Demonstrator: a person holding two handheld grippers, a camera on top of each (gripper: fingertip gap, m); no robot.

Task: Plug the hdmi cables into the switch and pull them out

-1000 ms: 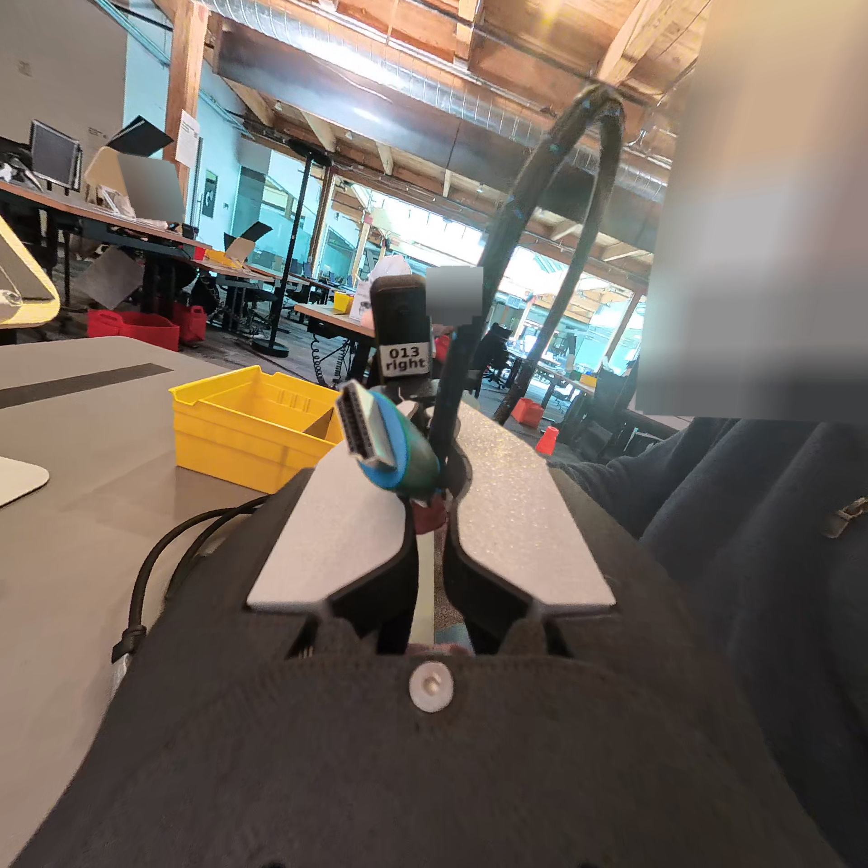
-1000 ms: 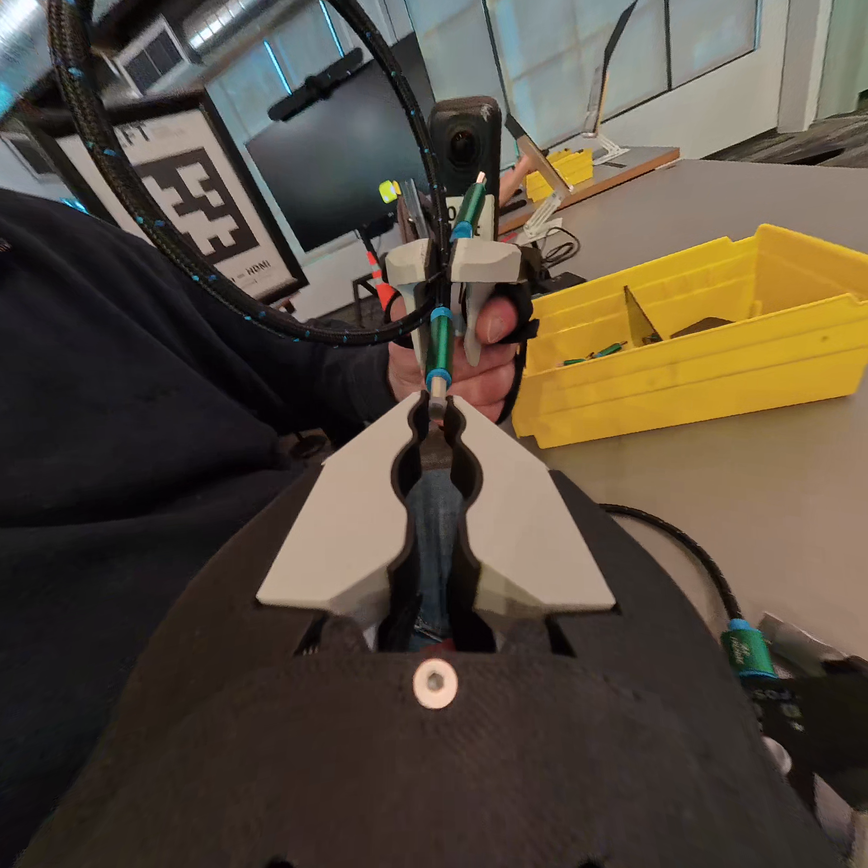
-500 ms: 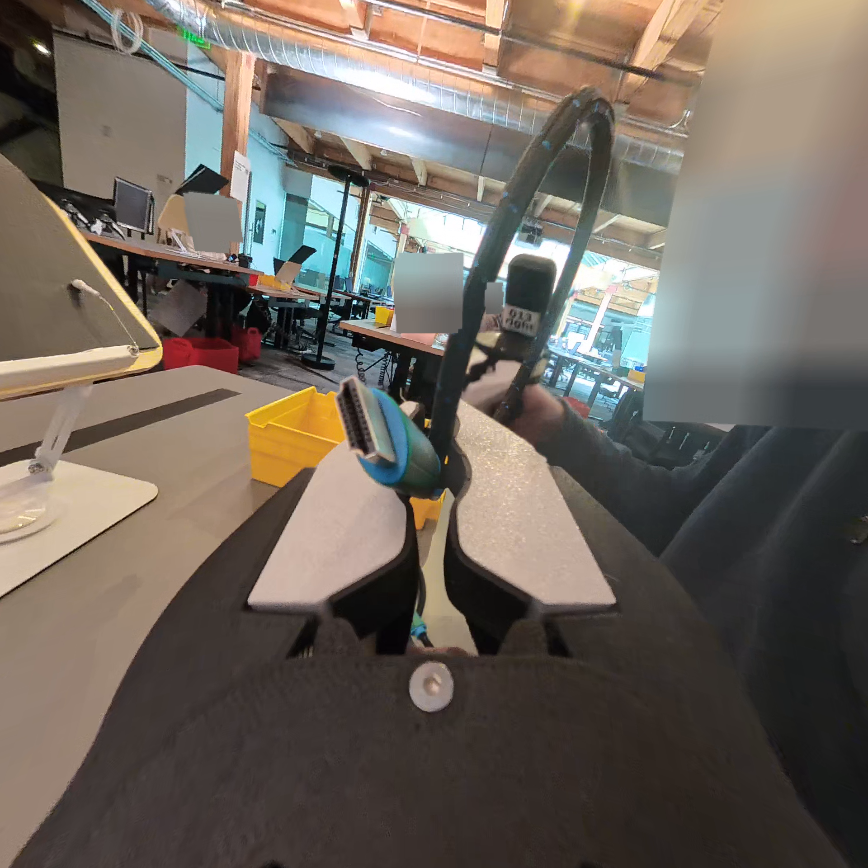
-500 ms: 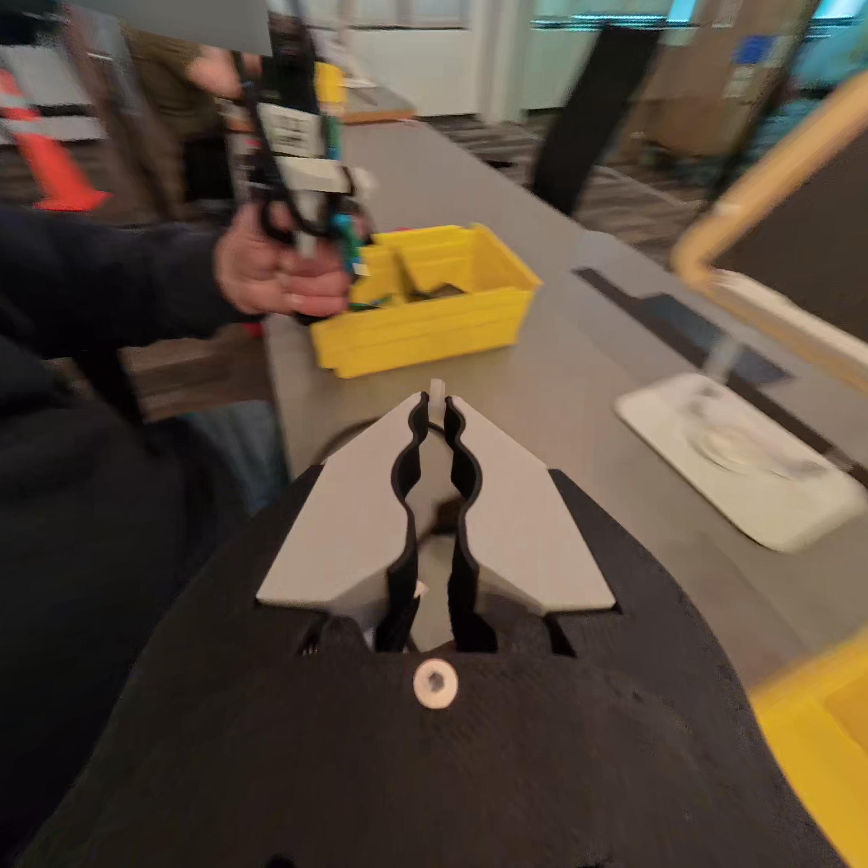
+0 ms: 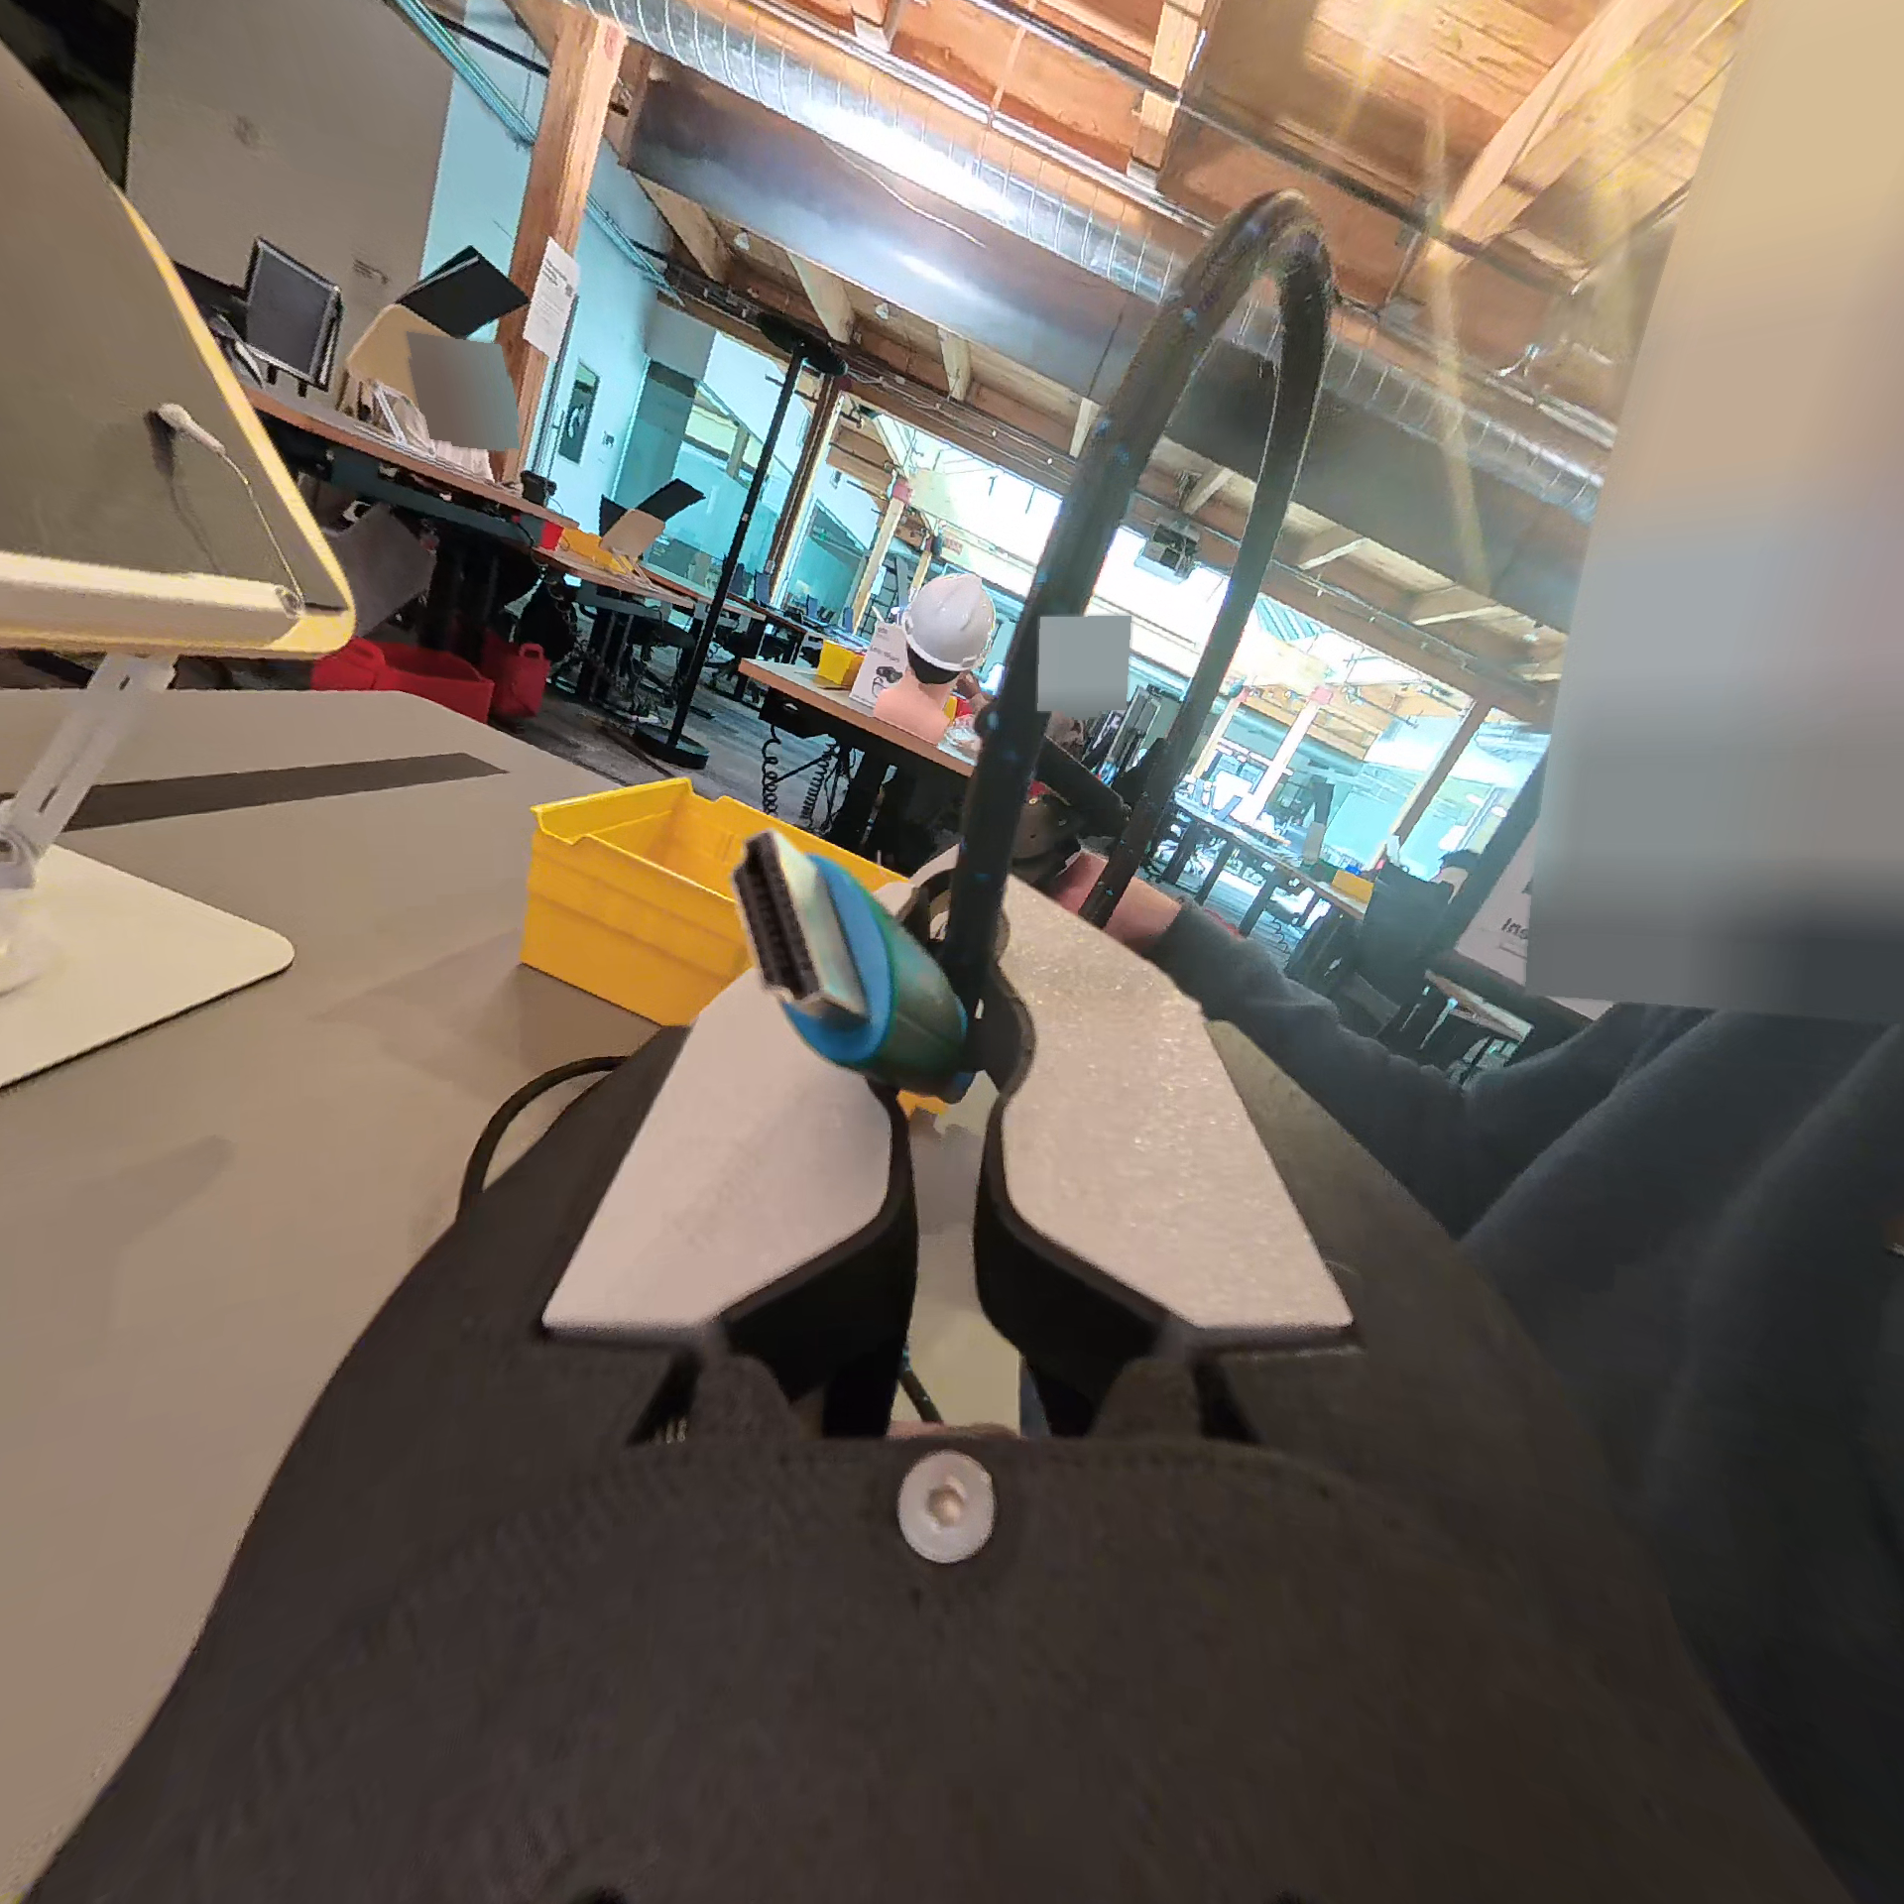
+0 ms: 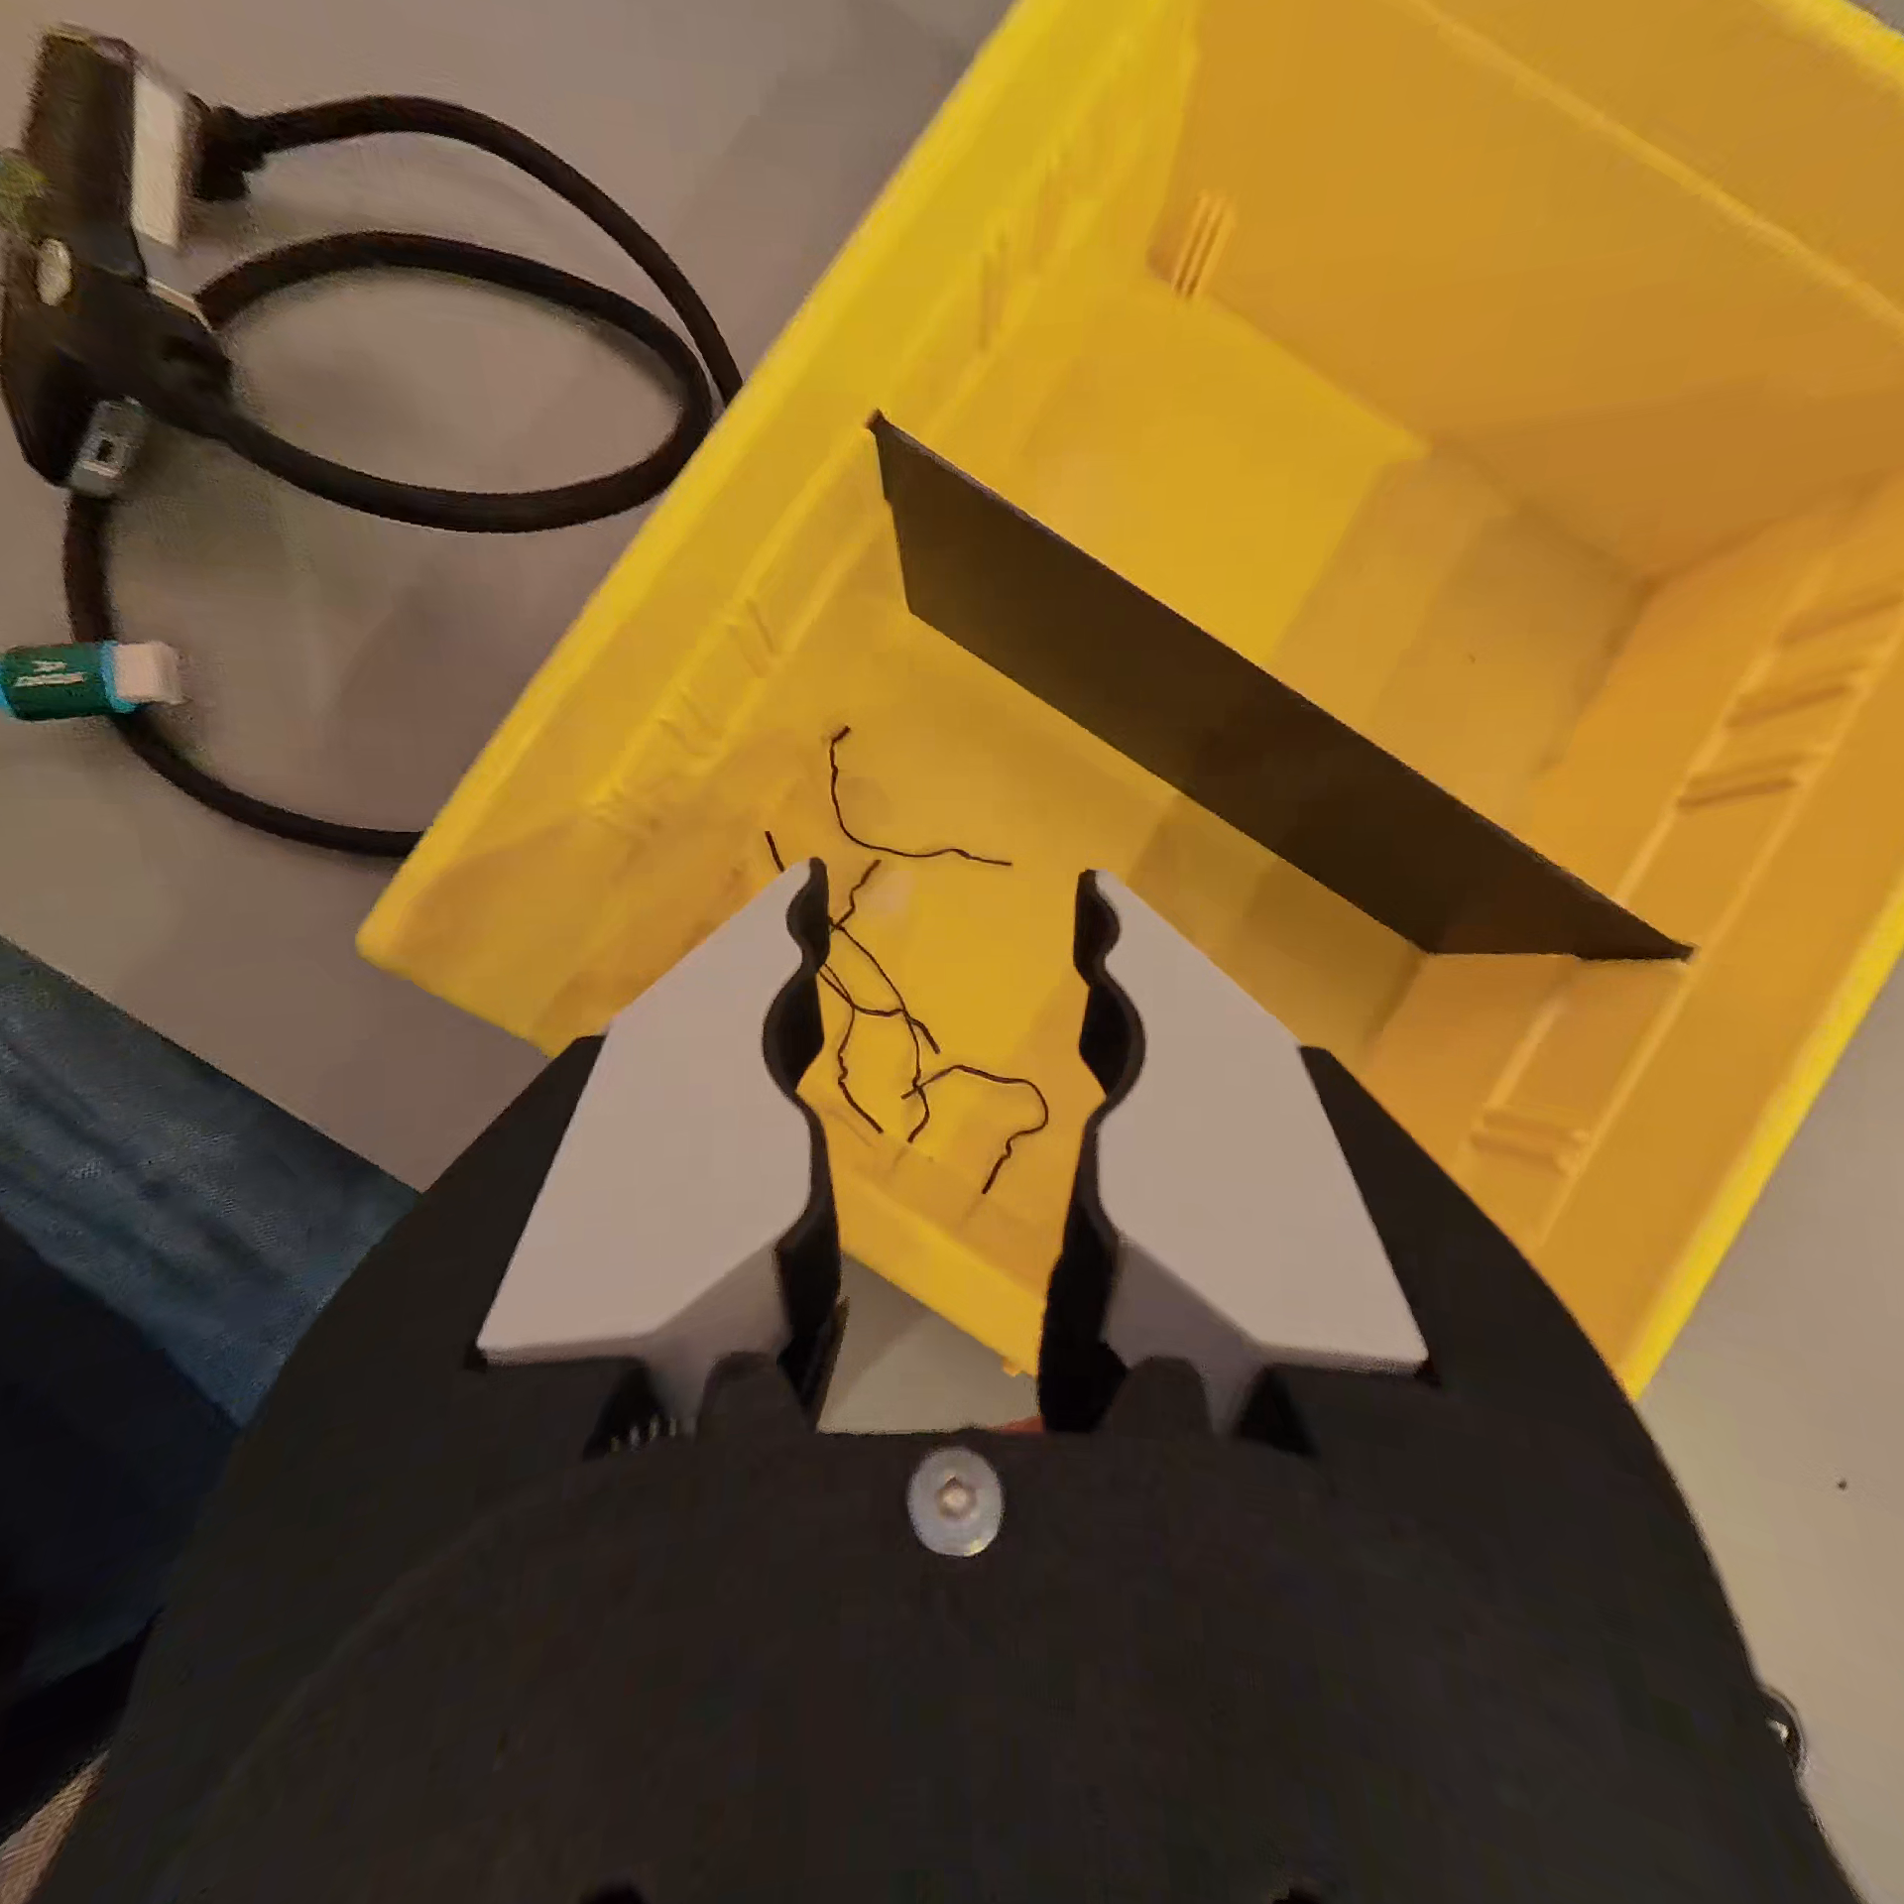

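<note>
My left gripper (image 5: 963,958) is shut on a black braided HDMI cable (image 5: 1041,639) just behind its green and blue plug (image 5: 855,969). The plug's metal tip points up and to the left, and the cable loops high above the fingers. My right gripper (image 6: 950,881) is open and empty, looking down into a yellow bin (image 6: 577,824). The dark switch box (image 6: 82,258) lies on the grey table at the far upper left of the right wrist view. Black cables (image 6: 495,495) curl beside it, and a second green plug (image 6: 62,682) lies loose on the table.
Thin dark threads (image 6: 886,989) lie on the bin's floor under my right fingers, in front of a black divider (image 6: 1236,701). In the left wrist view the yellow bin (image 5: 618,907) stands behind the plug. A white tablet stand (image 5: 124,958) is at the left and a person's sleeve (image 5: 1339,1051) at the right. The grippers' ends are close to 40 cm from one another.
My right gripper swung away from the left gripper, now looks down into the yellow bin, and went from shut to open. My left gripper keeps its hold on the cable.
</note>
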